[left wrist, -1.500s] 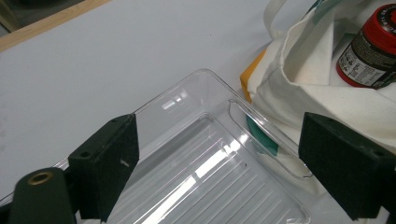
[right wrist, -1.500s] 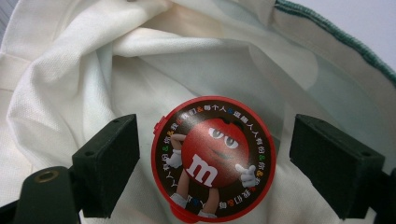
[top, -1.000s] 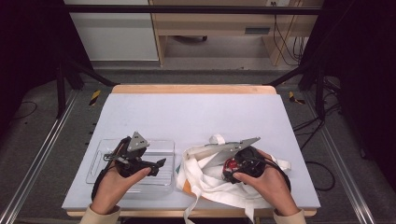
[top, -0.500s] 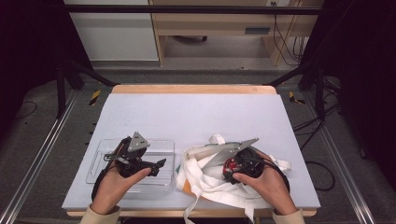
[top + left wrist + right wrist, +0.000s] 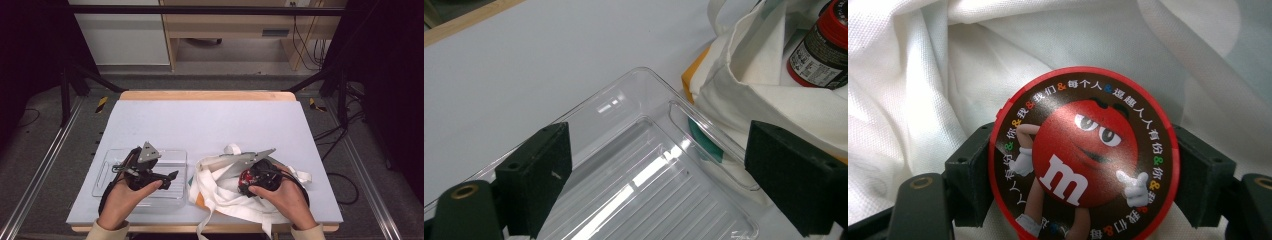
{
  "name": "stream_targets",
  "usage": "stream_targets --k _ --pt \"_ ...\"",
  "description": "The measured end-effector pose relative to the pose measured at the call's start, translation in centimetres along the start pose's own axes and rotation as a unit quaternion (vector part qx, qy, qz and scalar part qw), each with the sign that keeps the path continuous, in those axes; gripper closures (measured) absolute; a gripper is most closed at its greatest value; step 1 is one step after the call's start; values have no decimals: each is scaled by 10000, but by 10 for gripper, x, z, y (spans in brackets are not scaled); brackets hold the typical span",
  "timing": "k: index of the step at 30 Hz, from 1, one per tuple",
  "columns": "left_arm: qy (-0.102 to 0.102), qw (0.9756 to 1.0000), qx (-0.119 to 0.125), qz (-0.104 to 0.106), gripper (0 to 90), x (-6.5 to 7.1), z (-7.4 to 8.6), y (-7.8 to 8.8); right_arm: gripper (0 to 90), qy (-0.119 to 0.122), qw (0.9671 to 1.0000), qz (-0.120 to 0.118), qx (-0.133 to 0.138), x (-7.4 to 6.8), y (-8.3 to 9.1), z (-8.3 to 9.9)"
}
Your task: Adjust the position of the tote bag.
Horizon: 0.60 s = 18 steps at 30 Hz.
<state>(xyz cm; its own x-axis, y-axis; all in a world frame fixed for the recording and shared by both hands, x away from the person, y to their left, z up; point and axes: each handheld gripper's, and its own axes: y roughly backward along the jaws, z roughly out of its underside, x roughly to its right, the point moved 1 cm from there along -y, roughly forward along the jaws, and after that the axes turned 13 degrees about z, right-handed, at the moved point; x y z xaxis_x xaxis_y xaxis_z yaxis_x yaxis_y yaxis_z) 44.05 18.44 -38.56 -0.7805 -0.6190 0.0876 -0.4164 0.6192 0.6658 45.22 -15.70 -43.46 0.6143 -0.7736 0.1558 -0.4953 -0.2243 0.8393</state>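
Observation:
A candy tub with a red lid [image 5: 1083, 155], printed with a red cartoon figure, sits inside a white cloth tote bag [image 5: 923, 75]. My right gripper [image 5: 1083, 175] has just been closing, and its pads now press on both sides of the lid. In the high view the tub [image 5: 246, 177] lies in the bag [image 5: 215, 192] at the front right, under my right gripper [image 5: 245, 182]. My left gripper [image 5: 659, 165] hangs open over a clear plastic tray [image 5: 634, 85] with nothing between its pads. From above, the left gripper [image 5: 170, 178] is over the tray [image 5: 107, 167] at the front left.
An orange flat object [image 5: 694, 75] and a green one [image 5: 704, 142] lie partly under the bag beside the tray. The bag's straps [image 5: 232, 148] spread over the pale blue table top [image 5: 210, 120]. Dark frame posts and cables stand beyond the table.
The right gripper's jaws have drawn in a little around the tub. Both hands stay where they were.

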Motion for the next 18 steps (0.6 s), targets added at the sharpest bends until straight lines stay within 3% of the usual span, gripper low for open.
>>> stream_targets --k 18 --pt "4 10000 12 -2 116 -2 0 2 254 58 9999 128 -33 -1 3 -3"
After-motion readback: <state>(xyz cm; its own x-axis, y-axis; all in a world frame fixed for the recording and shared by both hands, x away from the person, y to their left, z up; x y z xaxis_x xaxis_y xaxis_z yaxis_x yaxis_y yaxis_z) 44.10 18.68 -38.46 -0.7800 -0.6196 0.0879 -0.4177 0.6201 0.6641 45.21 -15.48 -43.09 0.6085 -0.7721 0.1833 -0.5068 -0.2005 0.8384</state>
